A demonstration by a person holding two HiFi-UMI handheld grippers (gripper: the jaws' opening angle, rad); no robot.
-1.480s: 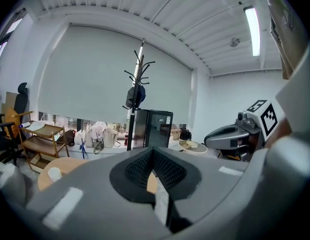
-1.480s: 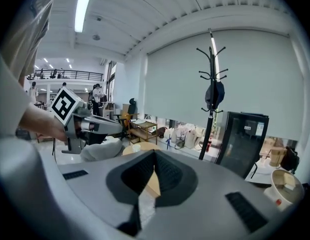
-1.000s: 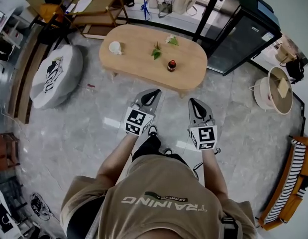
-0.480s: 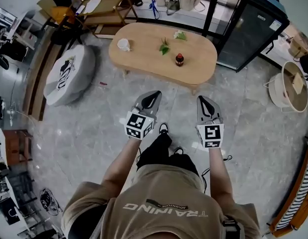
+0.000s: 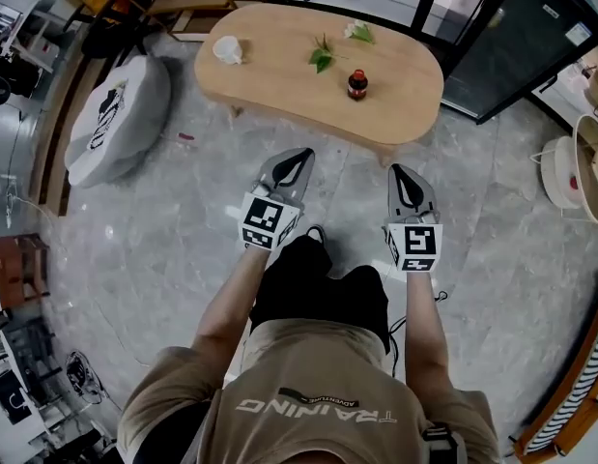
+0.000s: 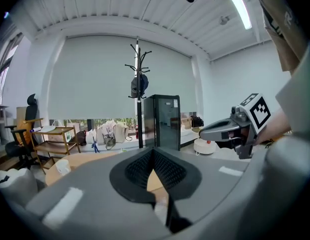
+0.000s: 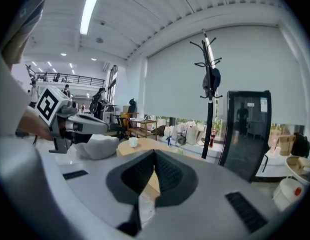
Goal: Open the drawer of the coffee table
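Grey stone floor (image 5: 163, 230) separates the tools from the coffee table (image 5: 279, 75), well ahead; its drawer shows in no view; left tool (image 5: 297, 158) and right tool (image 5: 403, 172) are each pressed together, empty; better to get low, find the drawer front, then spread one tool.

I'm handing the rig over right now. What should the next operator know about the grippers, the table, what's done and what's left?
Left gripper: shut, empty, over the floor, short of the coffee table.
Right gripper: shut, empty, level with the left one, also short of the table.
The table top holds a cup, a bottle and leaves. No view shows the drawer or a handle.
Done: nothing, the table is untouched.
Left: close in, find the drawer, open one gripper, grip the handle and pull.
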